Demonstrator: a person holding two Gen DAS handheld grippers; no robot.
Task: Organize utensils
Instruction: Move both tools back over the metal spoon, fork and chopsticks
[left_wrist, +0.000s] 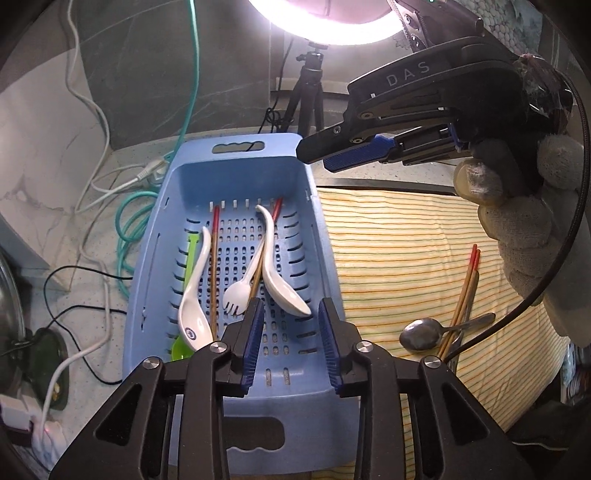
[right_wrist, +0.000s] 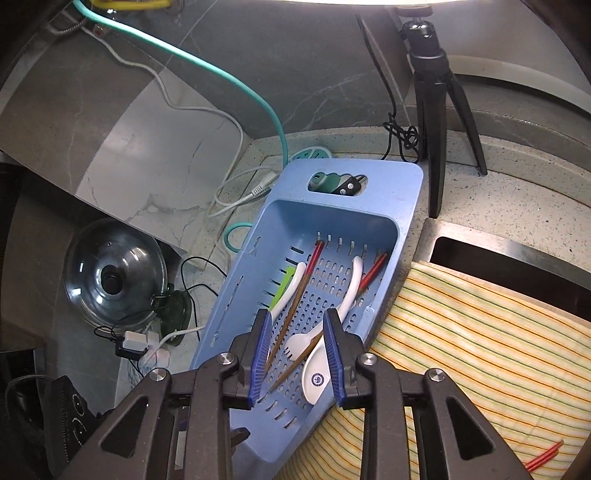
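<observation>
Hovering both claws over the perforated blue plastic basket (left_wrist: 236, 177), I am keeping my left gripper (left_wrist: 290, 308) and right gripper (right_wrist: 295, 319) partly open, gripping nothing. Two white ceramic soup spoons (left_wrist: 194, 295), a white plastic fork (left_wrist: 240, 291) and red-tipped wooden chopsticks (left_wrist: 214, 266) are lying inside; a metal spoon (left_wrist: 424, 334) is lying on the striped yellow cloth (left_wrist: 399, 251)

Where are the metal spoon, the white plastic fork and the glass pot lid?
metal spoon (left_wrist: 421, 335): left wrist view, on its bowl, lying on the striped cloth.
white fork (left_wrist: 236, 295): left wrist view, on its head, inside the blue basket.
glass lid (right_wrist: 112, 269): right wrist view, on the glass beside its black knob.
</observation>
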